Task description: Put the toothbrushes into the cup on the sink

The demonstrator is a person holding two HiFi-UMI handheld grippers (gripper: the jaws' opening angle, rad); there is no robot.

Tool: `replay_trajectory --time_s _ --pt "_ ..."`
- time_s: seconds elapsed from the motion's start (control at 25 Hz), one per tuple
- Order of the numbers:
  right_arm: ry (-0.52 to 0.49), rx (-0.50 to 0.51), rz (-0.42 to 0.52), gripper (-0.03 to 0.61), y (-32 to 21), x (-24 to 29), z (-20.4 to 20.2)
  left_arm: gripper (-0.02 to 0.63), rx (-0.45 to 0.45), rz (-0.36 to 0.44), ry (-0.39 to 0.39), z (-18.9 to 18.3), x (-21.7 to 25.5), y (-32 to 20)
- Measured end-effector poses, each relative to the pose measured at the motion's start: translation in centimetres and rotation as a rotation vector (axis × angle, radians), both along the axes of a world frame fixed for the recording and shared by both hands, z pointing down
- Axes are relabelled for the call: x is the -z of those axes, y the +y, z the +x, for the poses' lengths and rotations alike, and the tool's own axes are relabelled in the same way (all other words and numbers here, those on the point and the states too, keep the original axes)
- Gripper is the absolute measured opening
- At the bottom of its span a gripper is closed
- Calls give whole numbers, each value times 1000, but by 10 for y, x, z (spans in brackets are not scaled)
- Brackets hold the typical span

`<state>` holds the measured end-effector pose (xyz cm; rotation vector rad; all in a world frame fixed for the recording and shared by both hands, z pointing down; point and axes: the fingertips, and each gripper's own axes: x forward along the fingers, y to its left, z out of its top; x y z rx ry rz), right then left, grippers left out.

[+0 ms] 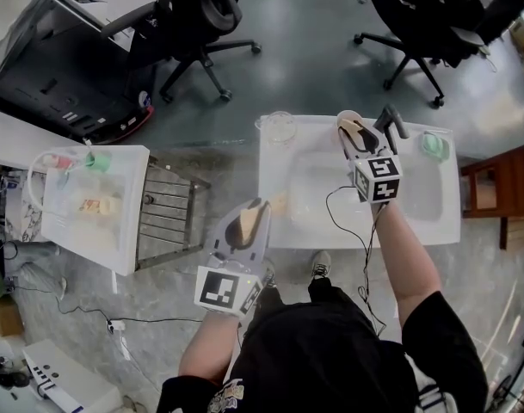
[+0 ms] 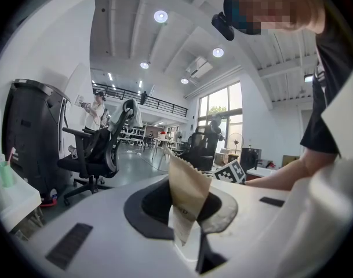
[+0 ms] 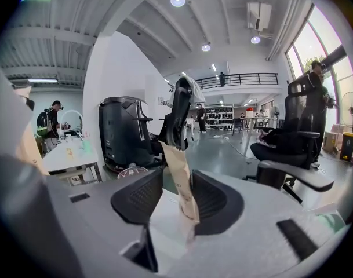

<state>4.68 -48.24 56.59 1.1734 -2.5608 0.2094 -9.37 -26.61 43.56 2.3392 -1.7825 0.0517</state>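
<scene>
The white sink stands in front of me, with a clear cup at its back left corner. My right gripper hovers over the sink's back middle. A brown paper toothbrush packet stands upright between its jaws, leaning on the right one with a gap at the left. The cup shows beyond it to the left. My left gripper is at the sink's near left edge, shut on a second brown paper packet that sticks up between its jaws.
A pale green item lies at the sink's back right. To the left are a white table with small things and a metal rack. Office chairs stand beyond, and a wooden stool at the right.
</scene>
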Motion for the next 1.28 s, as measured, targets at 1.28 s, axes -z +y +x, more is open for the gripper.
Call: replay_trajectory --time_s 1.28 --pt "-154 107 290 8 220 204 -14 46 -178 157 4 16 50 40"
